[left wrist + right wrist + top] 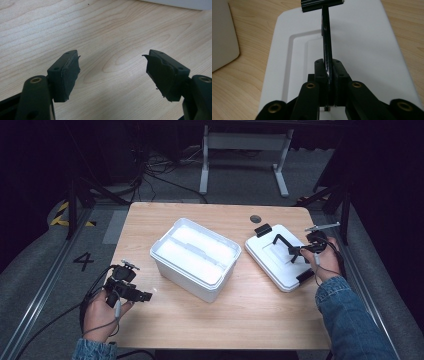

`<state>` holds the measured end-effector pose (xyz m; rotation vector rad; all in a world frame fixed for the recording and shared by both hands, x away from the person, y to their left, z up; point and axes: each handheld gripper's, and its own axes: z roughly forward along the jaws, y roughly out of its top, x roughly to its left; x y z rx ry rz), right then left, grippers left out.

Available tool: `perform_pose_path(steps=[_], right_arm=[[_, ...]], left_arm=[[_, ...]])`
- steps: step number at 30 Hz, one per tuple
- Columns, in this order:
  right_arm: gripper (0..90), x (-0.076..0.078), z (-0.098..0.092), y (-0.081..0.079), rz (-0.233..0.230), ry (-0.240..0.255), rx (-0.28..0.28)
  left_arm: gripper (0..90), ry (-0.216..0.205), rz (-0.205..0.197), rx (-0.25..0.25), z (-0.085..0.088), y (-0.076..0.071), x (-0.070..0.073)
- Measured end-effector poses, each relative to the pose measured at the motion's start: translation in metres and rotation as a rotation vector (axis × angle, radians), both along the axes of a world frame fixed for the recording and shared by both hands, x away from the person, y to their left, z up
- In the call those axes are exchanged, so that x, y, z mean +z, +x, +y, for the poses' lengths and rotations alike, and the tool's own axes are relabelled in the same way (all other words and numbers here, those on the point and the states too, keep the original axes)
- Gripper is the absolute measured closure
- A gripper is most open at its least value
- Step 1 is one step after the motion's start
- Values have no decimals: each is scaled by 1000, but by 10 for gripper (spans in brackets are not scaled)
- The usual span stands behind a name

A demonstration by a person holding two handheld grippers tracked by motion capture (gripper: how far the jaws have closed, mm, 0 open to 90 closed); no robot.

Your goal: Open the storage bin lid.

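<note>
The right gripper [329, 75] has its two fingers [319, 71] clamped on the thin black handle [326, 37] of one flat white plastic lid [280, 257]; the handle bar runs straight up between the pads and away toward a black clip [322, 4] at the lid's far edge. The lid lies flat on the light wooden desk [250, 315], at its right side, with black clips at two ends. Beside it, near the middle of the desk, stands one open white rectangular plastic box [196, 256], apart from the lid. The left gripper [113, 75] sits at the desk's near left corner, its two fingers [67, 72] spread apart over bare wood, holding nothing.
</note>
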<state>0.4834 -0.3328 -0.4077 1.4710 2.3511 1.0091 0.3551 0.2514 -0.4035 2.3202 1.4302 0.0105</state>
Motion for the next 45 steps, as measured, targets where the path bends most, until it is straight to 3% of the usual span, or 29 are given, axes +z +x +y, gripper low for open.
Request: perform_pose_path(steps=[10,21,26,36,45], right_arm=[[850,-16,-2,0,16,17,-3],[846,-19,-3,0,22,7,-2],[728,-20,-4,1,10,-12,-14],[547,-7,-7,-3,-58,-15,-30],[533,14,-13,-13,-107,-20,-26]], left_arm=[[270,-2,3,0,0,0,0],[269,-1,8,-1,0,0,-1],[269,0,8,-3,1,0,-1],[268,-2,15,-2,0,1,-2],[260,1,14,-9,-2,1,-1]])
